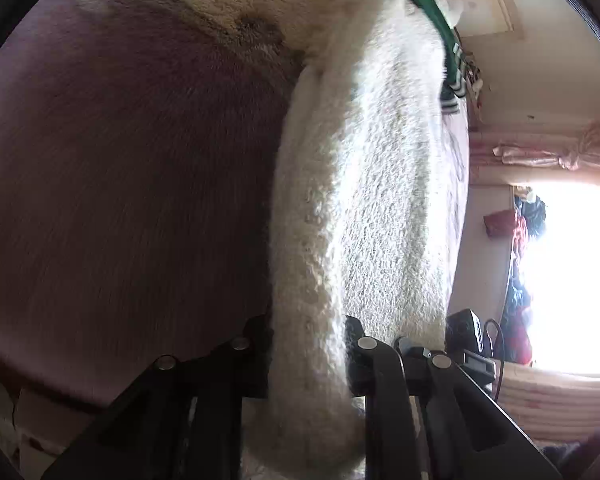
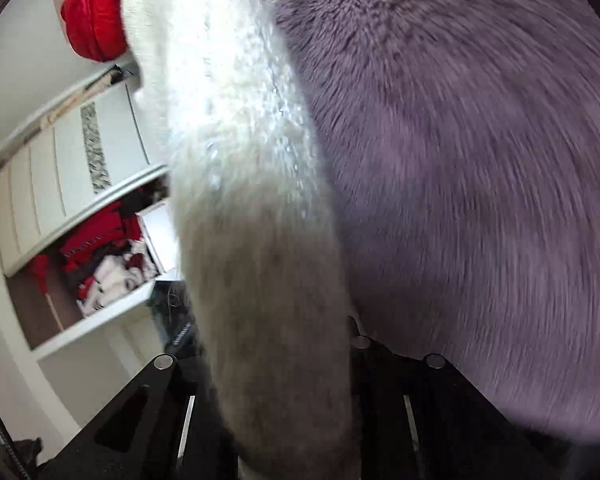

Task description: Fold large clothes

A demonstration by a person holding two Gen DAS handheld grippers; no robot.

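A mauve plush blanket [image 1: 120, 168] filled most of both wrist views, its nap smeared by motion blur in the right one. Against it ran the thick cream fleece garment [image 1: 360, 200], a long fold stretching away from each camera, lit white where daylight struck it and grey in shadow close to the right lens. In the left view a green knit piece with striped cuffs [image 1: 446, 52] lay at the fleece's far edge, and a blown-out window [image 1: 572, 276] glared beyond pink curtains [image 1: 560, 152]. In the right view an open white wardrobe [image 2: 80, 200] showed a heap of red and white clothes [image 2: 108, 264] on its shelf, with a red bundle [image 2: 94, 8] above. The left gripper [image 1: 308, 344] had its jaws clamped on the cream fold, which passed straight between the black fingers [image 1: 256, 344] and bulged below them. The right gripper [image 2: 276, 356] likewise had its jaws pressed on the same fleece, the cloth hiding most of the fingers [image 2: 358, 344] so that only their outer edges showed.
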